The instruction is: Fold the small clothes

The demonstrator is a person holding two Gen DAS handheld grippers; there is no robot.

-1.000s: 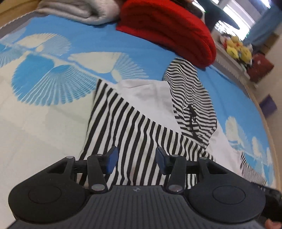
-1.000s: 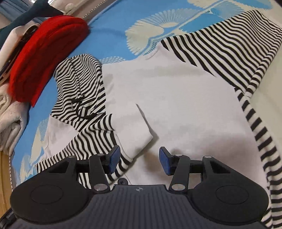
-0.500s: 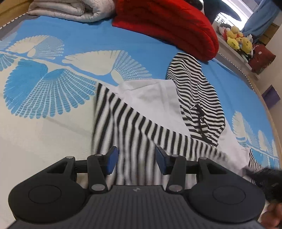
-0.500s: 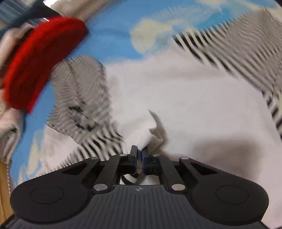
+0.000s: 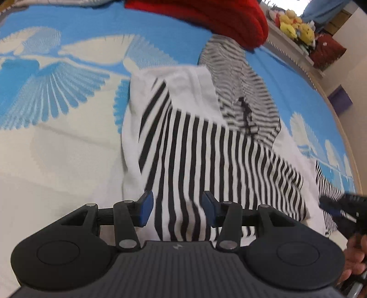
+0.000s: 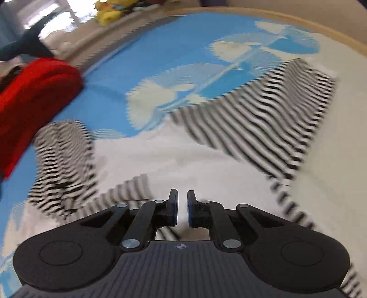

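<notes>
A small white top (image 5: pixel 183 91) with black-and-white striped sleeves and a striped hood (image 5: pixel 240 91) lies on the blue and cream bedspread (image 5: pixel 68 34). My left gripper (image 5: pixel 177 206) is open just above a striped sleeve (image 5: pixel 206 149) that lies across the body; the pads do not press it. My right gripper (image 6: pixel 182 204) is pinched on the white cloth of the other sleeve, whose striped cuff (image 6: pixel 130 190) trails to its left. Its jaws are opening slightly, with cloth still in the narrow gap. The far striped sleeve (image 6: pixel 263 114) lies spread beyond it. The right wrist view is blurred.
A folded red blanket (image 5: pixel 218 16) lies at the head of the bedspread, close to the hood. Plush toys (image 5: pixel 296 27) sit on a ledge past the bed. The wooden bed edge (image 6: pixel 298 25) curves round behind. A hand (image 5: pixel 355 259) shows at the lower right.
My right gripper went from open to shut on the white sleeve end, then swung so its view tilts up the bed. My left gripper sank closer to the striped sleeve.
</notes>
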